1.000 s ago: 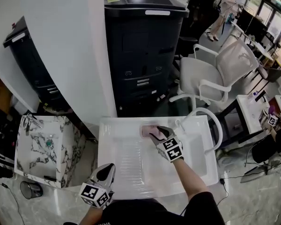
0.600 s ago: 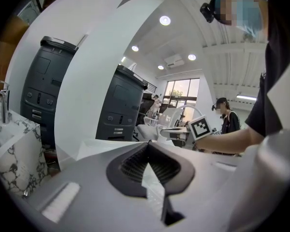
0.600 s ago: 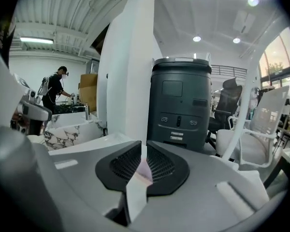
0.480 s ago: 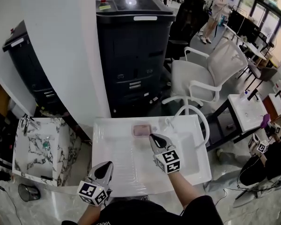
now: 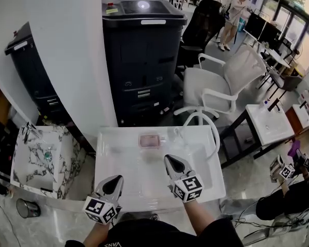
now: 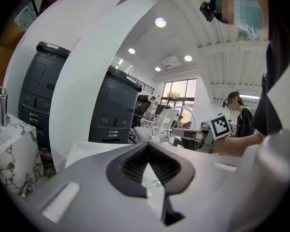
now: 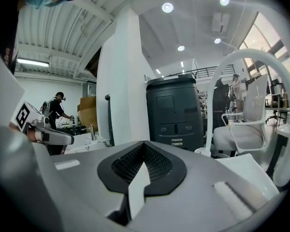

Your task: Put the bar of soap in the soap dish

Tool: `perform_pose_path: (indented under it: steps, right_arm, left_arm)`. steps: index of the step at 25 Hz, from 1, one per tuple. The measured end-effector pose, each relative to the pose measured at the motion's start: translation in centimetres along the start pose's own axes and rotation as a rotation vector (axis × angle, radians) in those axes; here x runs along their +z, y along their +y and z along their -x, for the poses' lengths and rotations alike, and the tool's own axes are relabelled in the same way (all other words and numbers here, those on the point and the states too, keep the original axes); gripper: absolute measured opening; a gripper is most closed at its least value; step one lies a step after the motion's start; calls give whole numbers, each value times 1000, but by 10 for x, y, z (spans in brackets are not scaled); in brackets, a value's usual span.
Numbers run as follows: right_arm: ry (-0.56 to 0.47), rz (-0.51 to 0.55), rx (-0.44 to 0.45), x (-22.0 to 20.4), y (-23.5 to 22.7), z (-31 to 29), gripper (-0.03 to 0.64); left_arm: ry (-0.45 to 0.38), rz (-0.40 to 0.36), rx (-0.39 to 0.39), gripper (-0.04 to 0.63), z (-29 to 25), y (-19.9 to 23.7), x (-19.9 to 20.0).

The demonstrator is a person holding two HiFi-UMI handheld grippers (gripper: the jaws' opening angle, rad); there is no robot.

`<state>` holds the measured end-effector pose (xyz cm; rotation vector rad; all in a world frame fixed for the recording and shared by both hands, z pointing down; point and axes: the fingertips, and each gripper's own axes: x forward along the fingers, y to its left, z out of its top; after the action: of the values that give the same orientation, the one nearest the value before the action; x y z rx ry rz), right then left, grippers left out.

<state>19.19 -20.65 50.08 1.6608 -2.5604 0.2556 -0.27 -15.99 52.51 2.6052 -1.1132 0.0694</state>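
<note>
A pink bar of soap (image 5: 151, 140) lies in the clear soap dish (image 5: 141, 143) at the back edge of the white sink unit (image 5: 123, 148). My right gripper (image 5: 169, 160) hovers over the unit, nearer to me than the dish and clear of it. Its jaws have just been closing and now stand shut with nothing between them; the right gripper view (image 7: 144, 144) shows the pads together. My left gripper (image 5: 115, 181) is at the unit's front left, also shut and empty, as the left gripper view (image 6: 147, 146) shows.
A curved white tap (image 5: 198, 122) rises at the unit's back right. Behind stand a dark printer cabinet (image 5: 141, 55) and a white pillar (image 5: 77, 45). There is a white chair (image 5: 232, 81) to the right, a marble sink unit (image 5: 36, 158) at left and a small white table (image 5: 270, 122) at right.
My right gripper let go of the soap, drew back from the dish toward me and shut. The soap stays in the dish. The left gripper shifted a little.
</note>
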Motion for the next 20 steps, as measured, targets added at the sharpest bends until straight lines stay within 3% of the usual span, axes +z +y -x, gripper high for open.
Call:
perform_pose_path:
  steps: [14,20]
  right_arm:
    - [-38,-153,18,-9,2,89,3]
    - [-32,-162,51,-13,10,119,3]
  left_arm:
    - [-30,-4,23,40,11,-51,-9]
    - [-43,-3,38,40,16,-70,-13]
